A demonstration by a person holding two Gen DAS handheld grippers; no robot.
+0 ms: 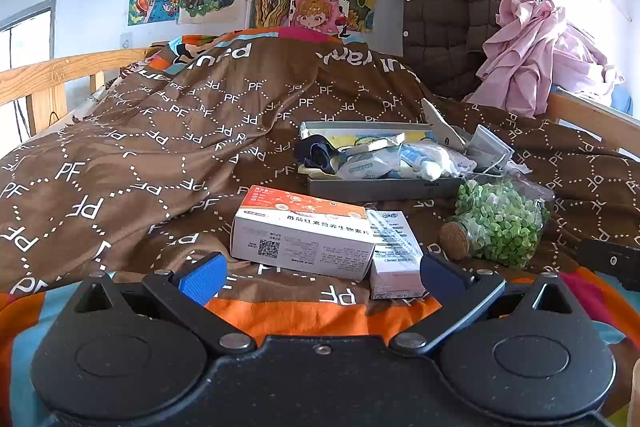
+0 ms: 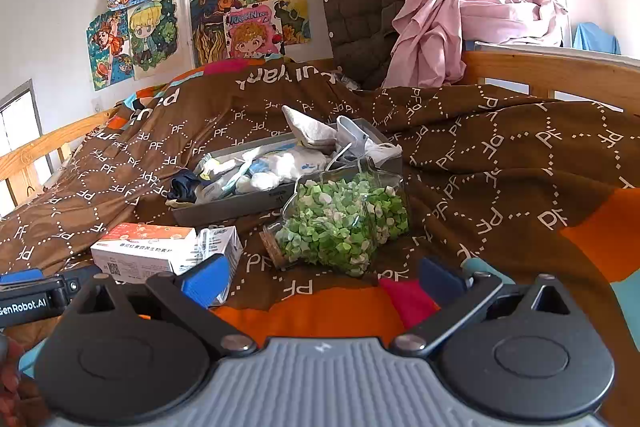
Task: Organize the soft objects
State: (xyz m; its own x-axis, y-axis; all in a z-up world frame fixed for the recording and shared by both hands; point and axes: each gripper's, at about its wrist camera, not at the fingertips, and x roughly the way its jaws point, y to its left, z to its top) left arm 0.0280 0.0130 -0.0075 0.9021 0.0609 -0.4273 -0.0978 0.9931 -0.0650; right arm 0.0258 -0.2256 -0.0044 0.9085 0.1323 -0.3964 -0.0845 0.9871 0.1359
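both grippers, left gripper and right gripper, spread and empty, hover near 2 medicine boxes; soft items fill the far tin tray, likely for sorting.

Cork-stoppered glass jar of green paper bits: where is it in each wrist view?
Left wrist: cork-stoppered glass jar of green paper bits lies right of centre, cork facing left.
Right wrist: same jar lies centre, ahead of the open claw.
Shared landmark: grey tray of soft items behind it.
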